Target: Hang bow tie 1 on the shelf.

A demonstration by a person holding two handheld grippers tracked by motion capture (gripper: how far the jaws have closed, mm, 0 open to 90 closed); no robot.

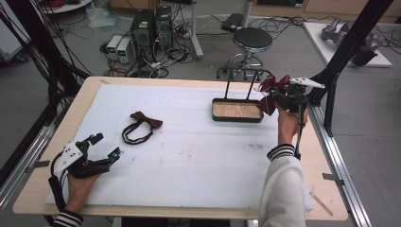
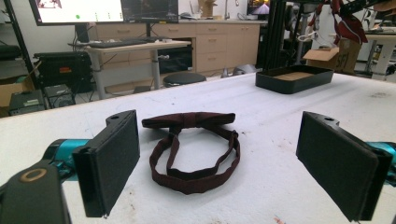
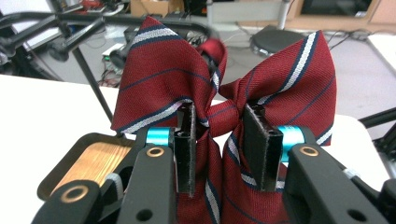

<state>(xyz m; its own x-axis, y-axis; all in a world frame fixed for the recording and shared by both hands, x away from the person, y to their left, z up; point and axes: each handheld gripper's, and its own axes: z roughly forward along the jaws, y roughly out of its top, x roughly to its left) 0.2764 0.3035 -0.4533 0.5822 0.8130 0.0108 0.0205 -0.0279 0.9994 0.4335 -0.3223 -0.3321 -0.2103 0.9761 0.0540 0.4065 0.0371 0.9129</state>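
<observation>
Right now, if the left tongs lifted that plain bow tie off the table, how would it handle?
Probably floppy: the bow tie's thin strap lies in a slack loop. Likely light fabric. The strap would likely dangle below the bow.

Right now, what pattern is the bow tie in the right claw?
Dark red bow tie with navy and white diagonal stripes; clearest in the right gripper view.

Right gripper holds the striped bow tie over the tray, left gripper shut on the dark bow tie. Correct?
Not quite. The left gripper is open; in the left gripper view the dark bow tie lies untouched on the table beyond its jaws. The right gripper does hold the striped bow tie by the tray.
</observation>
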